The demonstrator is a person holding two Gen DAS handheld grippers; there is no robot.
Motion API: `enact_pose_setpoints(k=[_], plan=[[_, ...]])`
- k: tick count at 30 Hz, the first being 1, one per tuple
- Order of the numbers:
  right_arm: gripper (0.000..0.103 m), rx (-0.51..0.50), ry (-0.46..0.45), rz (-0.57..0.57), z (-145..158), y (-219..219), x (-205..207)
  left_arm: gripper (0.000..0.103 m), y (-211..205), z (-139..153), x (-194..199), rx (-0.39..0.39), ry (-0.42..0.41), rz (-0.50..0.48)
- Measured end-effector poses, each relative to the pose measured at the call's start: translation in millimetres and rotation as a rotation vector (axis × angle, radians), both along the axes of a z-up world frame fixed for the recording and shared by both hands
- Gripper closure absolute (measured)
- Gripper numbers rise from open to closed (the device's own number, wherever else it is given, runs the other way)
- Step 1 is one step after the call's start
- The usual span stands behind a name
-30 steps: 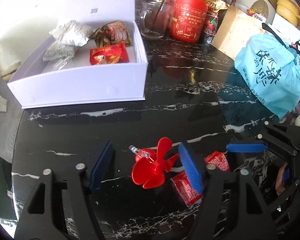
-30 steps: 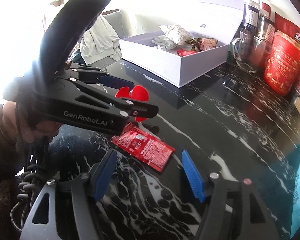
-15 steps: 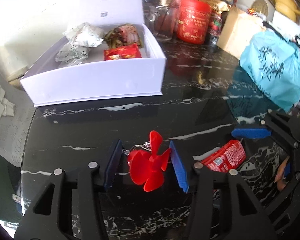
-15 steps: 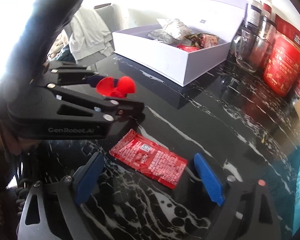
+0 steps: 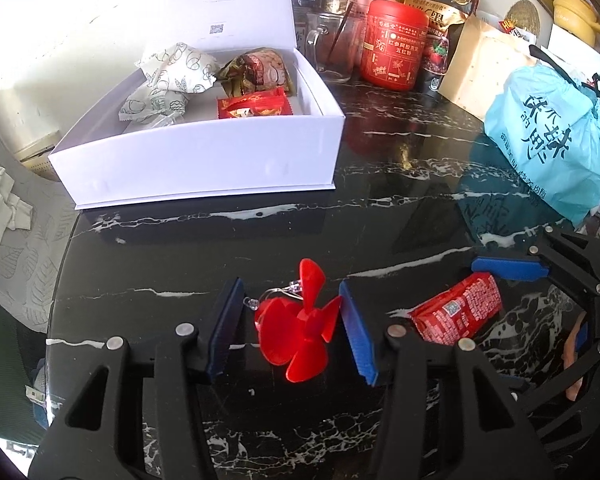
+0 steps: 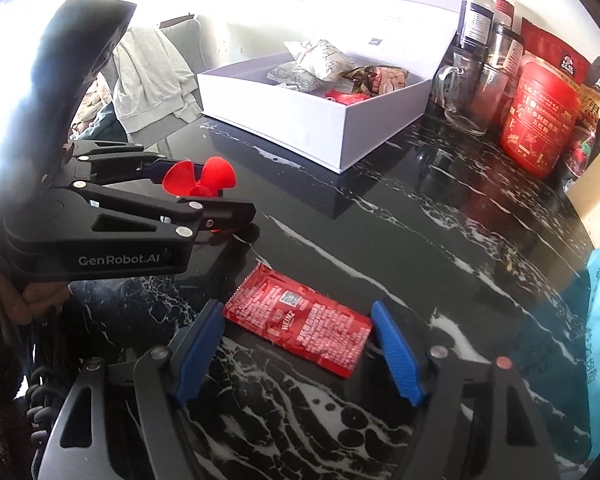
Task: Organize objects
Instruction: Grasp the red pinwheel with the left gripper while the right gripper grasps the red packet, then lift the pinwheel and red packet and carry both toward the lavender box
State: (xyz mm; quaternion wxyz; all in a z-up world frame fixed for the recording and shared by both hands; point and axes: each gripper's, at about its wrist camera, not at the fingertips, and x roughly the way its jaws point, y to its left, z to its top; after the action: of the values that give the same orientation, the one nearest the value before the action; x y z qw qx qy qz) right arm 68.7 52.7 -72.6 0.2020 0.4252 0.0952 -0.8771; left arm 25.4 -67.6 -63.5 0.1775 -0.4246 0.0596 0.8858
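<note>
My left gripper [image 5: 288, 330] is shut on a red plastic propeller [image 5: 300, 330] and holds it above the black marble table [image 5: 380, 208]. It also shows in the right wrist view [image 6: 204, 200] with the propeller [image 6: 200, 178] between its pads. My right gripper [image 6: 296, 344] is open, its blue pads on either side of a red ketchup sachet [image 6: 300, 320] that lies flat on the table. The sachet also shows in the left wrist view [image 5: 456, 312]. An open white box [image 5: 204, 168] holding snack packets stands behind, also in the right wrist view [image 6: 320, 120].
A red canister [image 5: 394, 44], a glass mug [image 5: 332, 52], jars and bags line the table's back. A light blue bag [image 5: 552, 140] sits at the right. A chair with a pale cloth [image 6: 148, 76] stands beyond the table's left edge.
My left gripper has closed on the propeller and lifted it off the table. My right gripper has moved in so its open pads flank the sachet.
</note>
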Motion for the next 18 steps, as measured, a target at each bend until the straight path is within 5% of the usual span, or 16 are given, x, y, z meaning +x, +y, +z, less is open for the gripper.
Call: enact_pose_setpoints(k=[18], plan=[[0.036, -0.045, -0.001, -0.041, 3, 19, 8, 0.056, 7, 1, 5, -0.036, -0.023, 0.032]])
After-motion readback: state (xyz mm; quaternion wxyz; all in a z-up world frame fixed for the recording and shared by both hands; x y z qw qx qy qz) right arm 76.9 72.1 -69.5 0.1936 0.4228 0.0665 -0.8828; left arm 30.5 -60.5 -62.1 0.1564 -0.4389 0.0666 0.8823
